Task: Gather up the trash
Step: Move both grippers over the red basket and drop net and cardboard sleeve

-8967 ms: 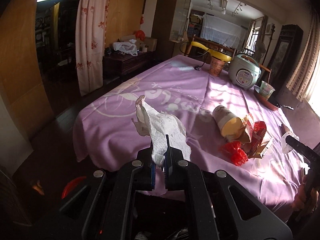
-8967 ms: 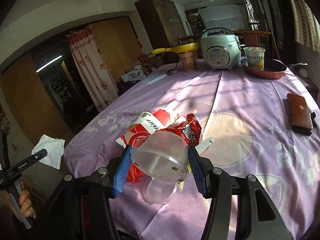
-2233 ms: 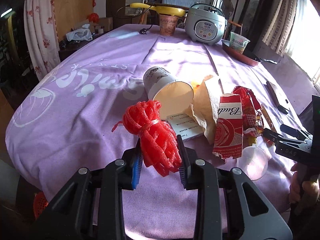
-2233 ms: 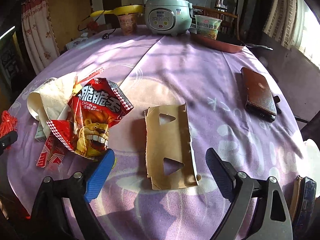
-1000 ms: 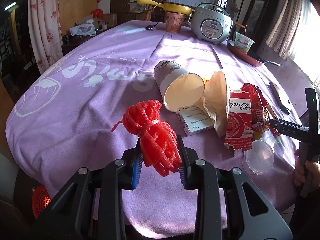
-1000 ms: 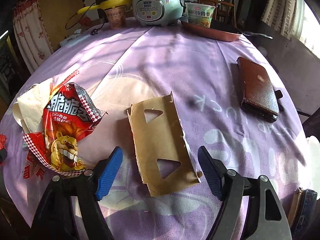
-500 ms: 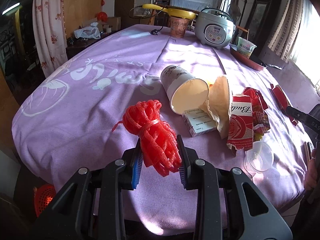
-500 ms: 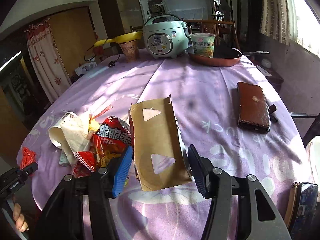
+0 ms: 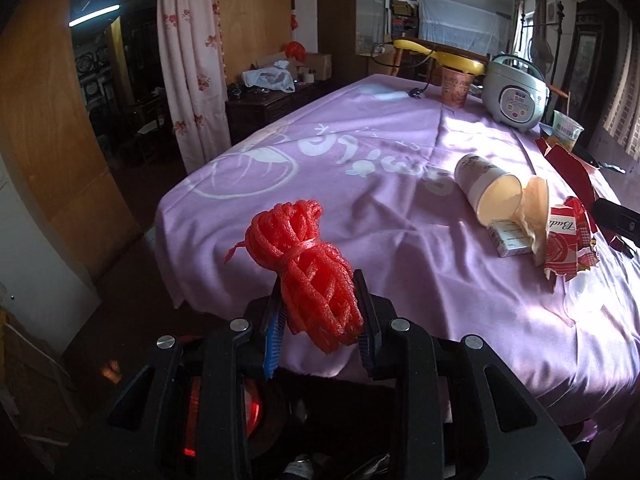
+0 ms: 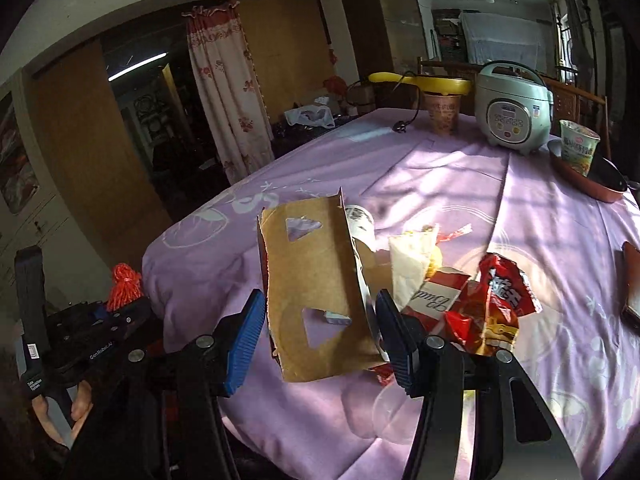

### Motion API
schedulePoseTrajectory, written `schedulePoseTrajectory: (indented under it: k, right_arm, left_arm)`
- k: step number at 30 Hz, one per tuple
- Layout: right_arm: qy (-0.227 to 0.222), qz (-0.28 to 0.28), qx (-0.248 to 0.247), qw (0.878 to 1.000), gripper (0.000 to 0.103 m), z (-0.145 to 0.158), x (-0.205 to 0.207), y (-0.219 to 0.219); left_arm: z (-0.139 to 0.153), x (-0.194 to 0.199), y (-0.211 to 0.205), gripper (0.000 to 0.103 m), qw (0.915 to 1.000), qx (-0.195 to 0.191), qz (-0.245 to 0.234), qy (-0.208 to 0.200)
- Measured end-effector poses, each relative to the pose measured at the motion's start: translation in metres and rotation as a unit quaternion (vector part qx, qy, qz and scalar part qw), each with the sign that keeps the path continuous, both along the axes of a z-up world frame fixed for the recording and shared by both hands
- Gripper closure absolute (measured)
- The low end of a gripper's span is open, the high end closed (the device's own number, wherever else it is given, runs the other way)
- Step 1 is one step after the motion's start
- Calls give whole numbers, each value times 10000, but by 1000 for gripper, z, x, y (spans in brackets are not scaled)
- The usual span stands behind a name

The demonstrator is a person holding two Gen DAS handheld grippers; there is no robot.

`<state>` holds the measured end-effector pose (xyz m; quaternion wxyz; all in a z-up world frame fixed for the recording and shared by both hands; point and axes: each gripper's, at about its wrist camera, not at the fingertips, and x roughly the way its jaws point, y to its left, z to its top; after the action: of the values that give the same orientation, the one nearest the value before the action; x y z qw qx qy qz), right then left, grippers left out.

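- The left gripper (image 9: 320,316) held a bundle of red foam netting (image 9: 306,270) clamped between its narrow-set pads, in the air off the near edge of the purple tablecloth (image 9: 360,184).
- The right gripper (image 10: 320,334) gripped a torn brown cardboard piece (image 10: 316,280) with triangular cut-outs, its lower sides against both blue pads, lifted clear of the cloth and tilted upright.
- From the right wrist view, the left gripper (image 10: 106,320) showed at the lower left with the red netting (image 10: 125,286) sticking up from it (fingers of the person's hand showed below its handle).
- More trash lay on the cloth: a tipped paper cup (image 9: 486,188), a small white box (image 9: 508,238), a red Bud carton (image 10: 436,300) and a red snack bag (image 10: 500,300), all touching or just beside one another.
- A rice cooker (image 10: 512,110) and a noodle cup (image 10: 578,146) in a red pan stood at the far end.
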<state>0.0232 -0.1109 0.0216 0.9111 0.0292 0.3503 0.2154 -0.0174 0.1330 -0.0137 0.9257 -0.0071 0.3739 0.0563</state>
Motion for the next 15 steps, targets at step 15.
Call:
schedulePoseTrajectory:
  k: [15]
  right_arm:
    - [294,1954,-539,9788,46,-9,-32,193]
  left_arm:
    - [-73,-64,125,71,9821,-67,1645,917]
